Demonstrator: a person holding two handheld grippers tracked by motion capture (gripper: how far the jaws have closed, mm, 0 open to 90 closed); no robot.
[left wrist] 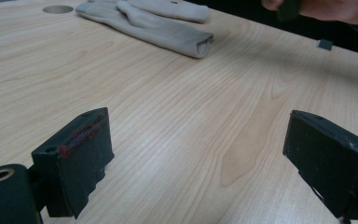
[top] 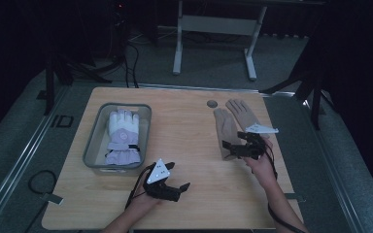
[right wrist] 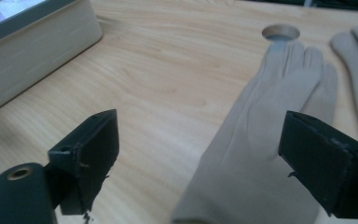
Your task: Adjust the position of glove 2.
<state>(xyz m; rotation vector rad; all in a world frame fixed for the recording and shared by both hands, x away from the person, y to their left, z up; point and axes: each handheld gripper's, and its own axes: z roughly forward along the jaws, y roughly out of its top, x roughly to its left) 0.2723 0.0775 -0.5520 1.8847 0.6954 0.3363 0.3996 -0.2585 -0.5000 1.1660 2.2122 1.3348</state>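
Right claw (top: 232, 148) hangs released over the near tan knit glove (right wrist: 256, 140) — left claw (top: 177, 177), also released, above bare light wooden table (top: 194, 145).

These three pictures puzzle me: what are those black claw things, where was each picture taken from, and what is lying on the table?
No machine here: a person holds a hand-operated claw in each hand. The high view looks down on the wooden table; the left claw is near the front edge, the right claw is at the beige gloves. The other two pictures come from small cameras riding on the claws, looking along their two black jaws.

On the table, two beige gloves lie flat side by side next to a round hole. A grey bin at the left holds a white and lilac padded glove.

Both claws are open and hold nothing. In the right claw view, the jaws stand to either side of the nearer beige glove, as if about to pick it up.
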